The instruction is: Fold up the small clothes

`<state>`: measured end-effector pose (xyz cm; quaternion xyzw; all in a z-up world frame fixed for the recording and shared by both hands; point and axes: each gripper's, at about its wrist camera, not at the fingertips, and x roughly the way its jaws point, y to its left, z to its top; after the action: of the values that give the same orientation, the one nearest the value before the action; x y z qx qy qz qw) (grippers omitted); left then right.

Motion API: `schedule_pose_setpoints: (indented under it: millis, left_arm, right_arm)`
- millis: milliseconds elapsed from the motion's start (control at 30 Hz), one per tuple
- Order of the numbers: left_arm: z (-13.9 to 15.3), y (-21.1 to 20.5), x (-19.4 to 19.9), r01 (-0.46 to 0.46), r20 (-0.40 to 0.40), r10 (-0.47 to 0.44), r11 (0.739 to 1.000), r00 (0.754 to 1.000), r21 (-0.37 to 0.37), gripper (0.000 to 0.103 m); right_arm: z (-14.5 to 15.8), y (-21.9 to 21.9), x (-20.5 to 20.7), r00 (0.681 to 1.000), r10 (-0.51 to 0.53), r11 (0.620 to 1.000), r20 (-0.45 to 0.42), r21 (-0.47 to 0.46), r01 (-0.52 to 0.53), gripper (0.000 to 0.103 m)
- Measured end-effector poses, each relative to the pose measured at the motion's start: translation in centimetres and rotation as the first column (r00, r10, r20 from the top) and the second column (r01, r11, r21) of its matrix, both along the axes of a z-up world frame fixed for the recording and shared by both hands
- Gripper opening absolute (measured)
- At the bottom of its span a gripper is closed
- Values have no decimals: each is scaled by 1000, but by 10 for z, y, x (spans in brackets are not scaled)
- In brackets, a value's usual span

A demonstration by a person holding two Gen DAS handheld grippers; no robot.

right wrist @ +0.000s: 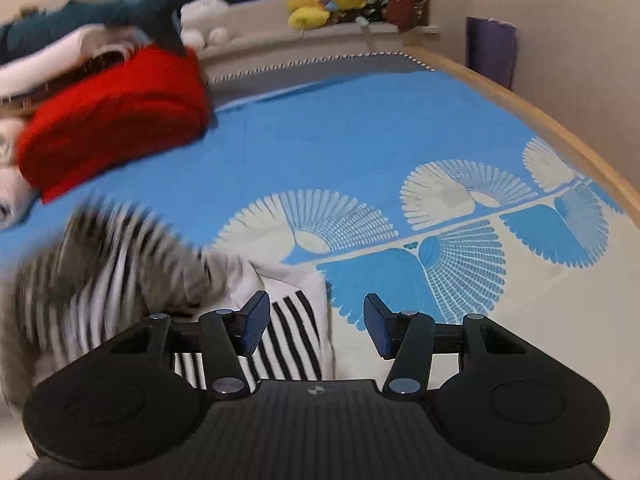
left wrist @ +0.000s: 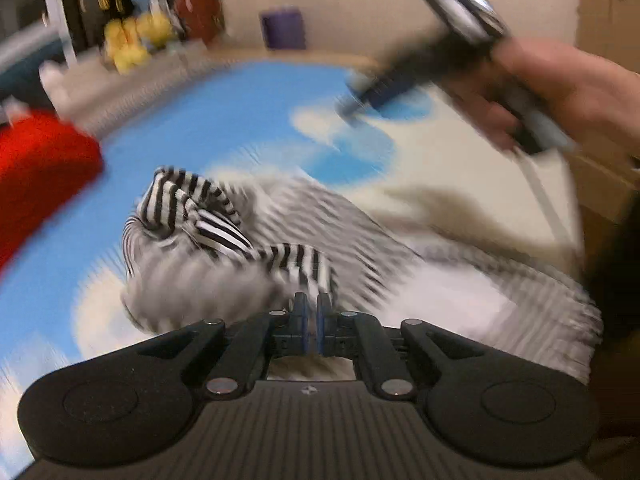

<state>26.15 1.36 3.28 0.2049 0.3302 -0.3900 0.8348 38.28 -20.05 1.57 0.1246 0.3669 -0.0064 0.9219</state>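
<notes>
A black-and-white striped garment [left wrist: 224, 232] lies bunched on the blue bedspread [left wrist: 208, 120], much of it blurred. My left gripper [left wrist: 312, 308] is shut on a striped strip of it that runs up from the pads toward the bunch. My right gripper [left wrist: 352, 104], held in a person's hand [left wrist: 560, 88], hovers above the bed at the upper right of the left wrist view. In the right wrist view the right gripper [right wrist: 316, 328] stands open with nothing between its fingers, over a flat striped and white part of the garment [right wrist: 292, 320]. A blurred part [right wrist: 120, 264] lies to its left.
A folded red blanket [right wrist: 116, 120] sits at the left on the bedspread [right wrist: 340, 140], with white bedding and a blue shark plush [right wrist: 100, 12] behind it. Yellow plush toys [right wrist: 324, 0] line the window sill. A purple box [right wrist: 490, 48] stands by the wooden bed edge [right wrist: 520, 108].
</notes>
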Motion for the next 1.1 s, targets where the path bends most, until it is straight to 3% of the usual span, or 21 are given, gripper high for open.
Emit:
schedule_pose_setpoints:
  millis: [67,100,133,167,233,267,300,333,400,533,700,800,900,933,967,1000,1033,1067,1100]
  left_arm:
    - [-2,13,-12,-126,-62,122,990,991,-65,8]
    - [-1,21,-11,-204,-85,196,974,977,-97,11]
    - [-2,30,-4,-316,-127,299,939,946,-137,20]
    - [-5,42,6,-452,-193,419,872,887,-186,36]
    - [-24,63,20,-679,-366,581,690,727,-251,52]
    - [-33,72,30,-730,-433,601,636,672,-251,52]
    - [-46,74,41,-787,-503,627,584,595,-202,52]
    - [-54,74,50,-819,-536,649,551,540,-158,52]
    - [-67,80,58,-845,-565,663,519,491,-125,55]
    - [-82,104,65,-904,-650,663,417,371,-91,61]
    - [-118,118,63,-923,-752,611,385,247,9,63]
    - [-128,119,61,-930,-770,603,365,208,34,63]
    - [-130,117,62,-927,-777,589,375,222,19,61]
    - [-128,115,62,-923,-776,584,385,240,4,46]
    - [-123,115,63,-922,-770,586,388,252,-7,16]
    - [-116,115,65,-920,-752,600,390,272,-21,9]
    - [-106,117,66,-919,-729,616,391,298,-46,9]
    - [-92,118,69,-911,-693,631,402,349,-93,8]
    - [-75,119,71,-900,-654,640,409,402,-153,8]
  right_arm:
    - [4,-2,-10,1000,-8,1000,15,29,8,54]
    - [5,-2,-15,1000,-11,999,22,40,10,54]
    - [6,-1,-21,1000,-11,999,29,48,10,54]
    - [6,0,-25,999,-11,998,34,55,10,54]
    - [5,5,-35,999,-11,998,39,66,8,54]
    - [3,7,-38,999,-8,997,38,74,6,53]
    - [1,9,-41,999,-4,996,35,86,1,53]
    - [-1,12,-43,1000,0,995,30,96,-3,53]
    - [-7,17,-46,1000,12,990,4,141,-12,53]
    - [-26,25,-43,994,61,953,-89,301,-31,53]
    - [-46,44,-32,976,157,892,-149,445,-75,53]
    - [-65,57,-22,956,223,845,-191,527,-91,54]
    - [-86,74,-12,928,264,777,-263,627,-43,54]
    - [-90,80,-9,923,273,759,-272,650,-33,54]
    - [-92,85,-6,920,279,753,-275,657,-32,54]
    - [-93,91,-3,920,275,763,-279,646,-33,51]
    - [-93,95,-1,924,266,781,-276,623,-39,43]
    - [-91,98,1,930,254,797,-266,603,-45,12]
    - [-88,99,3,940,235,803,-249,595,-44,3]
